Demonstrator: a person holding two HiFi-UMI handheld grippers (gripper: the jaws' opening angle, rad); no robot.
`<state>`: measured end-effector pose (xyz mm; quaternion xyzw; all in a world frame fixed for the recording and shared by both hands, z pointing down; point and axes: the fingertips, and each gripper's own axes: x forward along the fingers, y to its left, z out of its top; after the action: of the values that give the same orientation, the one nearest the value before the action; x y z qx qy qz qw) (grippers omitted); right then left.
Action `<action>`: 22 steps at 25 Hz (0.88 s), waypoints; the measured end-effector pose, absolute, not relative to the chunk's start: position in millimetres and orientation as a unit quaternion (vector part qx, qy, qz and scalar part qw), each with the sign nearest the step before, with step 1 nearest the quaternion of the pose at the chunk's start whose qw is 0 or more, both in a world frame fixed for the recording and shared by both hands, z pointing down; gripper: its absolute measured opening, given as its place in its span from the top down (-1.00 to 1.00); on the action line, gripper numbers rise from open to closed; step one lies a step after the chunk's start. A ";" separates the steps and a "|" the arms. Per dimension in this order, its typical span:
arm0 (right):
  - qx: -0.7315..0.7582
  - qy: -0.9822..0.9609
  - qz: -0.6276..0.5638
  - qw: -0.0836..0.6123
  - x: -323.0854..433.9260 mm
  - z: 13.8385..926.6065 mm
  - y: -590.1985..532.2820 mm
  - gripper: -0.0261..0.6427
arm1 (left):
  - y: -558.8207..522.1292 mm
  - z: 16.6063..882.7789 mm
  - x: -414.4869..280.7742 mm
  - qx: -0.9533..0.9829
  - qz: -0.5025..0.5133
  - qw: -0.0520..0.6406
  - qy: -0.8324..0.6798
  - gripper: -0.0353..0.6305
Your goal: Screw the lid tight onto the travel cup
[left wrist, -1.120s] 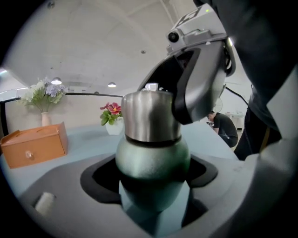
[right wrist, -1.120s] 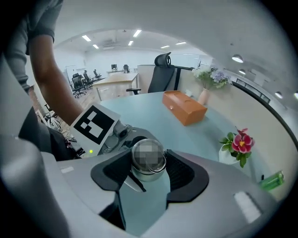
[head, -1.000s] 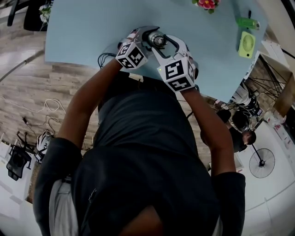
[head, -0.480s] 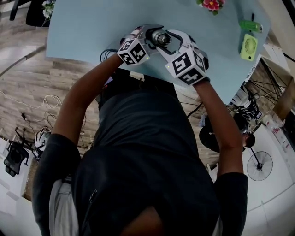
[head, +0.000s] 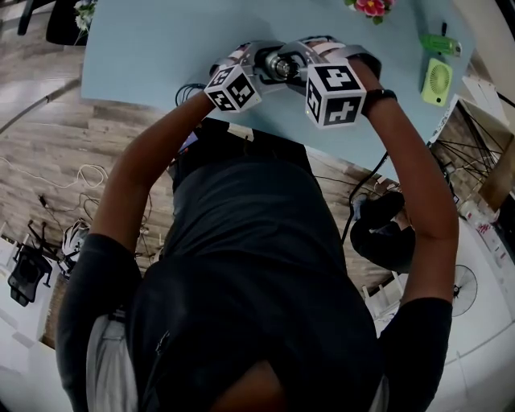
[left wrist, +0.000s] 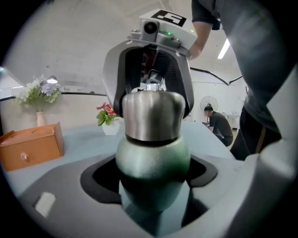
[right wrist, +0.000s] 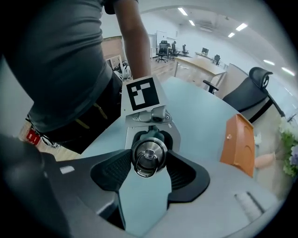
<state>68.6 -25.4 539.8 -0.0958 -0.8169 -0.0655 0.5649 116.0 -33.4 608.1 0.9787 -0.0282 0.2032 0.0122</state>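
The travel cup stands upright on the pale blue table point(head: 153, 48), near its front edge. My left gripper point(left wrist: 152, 179) is shut on the cup's green body point(left wrist: 152, 160), with its dark pads on both sides. The steel lid point(left wrist: 153, 116) sits on top of the cup. My right gripper point(right wrist: 149, 162) comes down from above and is shut on the lid point(right wrist: 149, 157), whose steel ring faces its camera. In the head view the cup point(head: 278, 66) shows between the left gripper point(head: 249, 71) and the right gripper point(head: 304, 58).
An orange wooden box point(right wrist: 240, 142) stands on the table beside a vase of pale flowers point(left wrist: 39, 95). A pot of pink flowers point(head: 364, 6) and a green hand fan point(head: 435, 80) lie at the far right. A person point(left wrist: 220, 126) sits beyond the table.
My right gripper has turned round the lid; its marker cube and forearm have swung to the right. The left gripper and the cup body have stayed in place.
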 end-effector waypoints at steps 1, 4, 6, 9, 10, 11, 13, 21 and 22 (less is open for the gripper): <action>-0.097 -0.819 -0.064 0.562 68.3 540.1 -25.0 0.21 | -33.2 608.2 116.0 0.979 0.203 0.012 -0.028 -0.40; -0.091 -0.826 -0.060 0.553 68.1 538.3 -25.7 0.21 | -34.0 606.5 116.3 0.979 0.203 0.010 -0.028 -0.40; -0.086 -0.829 -0.058 0.550 67.9 537.7 -26.1 0.21 | -34.3 606.0 116.0 0.979 0.203 0.010 -0.028 -0.40; -0.060 -0.832 -0.044 0.550 66.8 537.6 -26.7 0.22 | -34.3 606.0 115.7 0.978 0.204 0.009 -0.032 -0.40; -0.040 -0.837 -0.032 0.545 65.6 537.6 -27.2 0.22 | -34.4 606.1 115.6 0.978 0.205 0.009 -0.033 -0.40; -0.015 -0.843 -0.016 0.538 64.0 537.5 -27.8 0.22 | -34.5 606.2 115.4 0.978 0.205 0.009 -0.035 -0.40; 0.043 -0.854 0.017 0.518 60.4 537.0 -30.0 0.20 | -34.3 606.5 115.3 0.978 0.205 0.009 -0.038 -0.40; 0.301 -0.841 0.126 0.432 67.4 536.1 -41.0 0.20 | -38.0 606.0 116.9 0.977 0.199 0.024 -0.066 -0.40; 0.315 -0.839 0.130 0.424 68.9 536.5 -39.9 0.19 | -37.4 606.5 117.3 0.977 0.201 0.020 -0.067 -0.40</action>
<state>68.9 -39.9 536.5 0.3154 -0.8388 0.1301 0.4242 117.3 -37.4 606.5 0.9770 -0.0674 0.2014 0.0202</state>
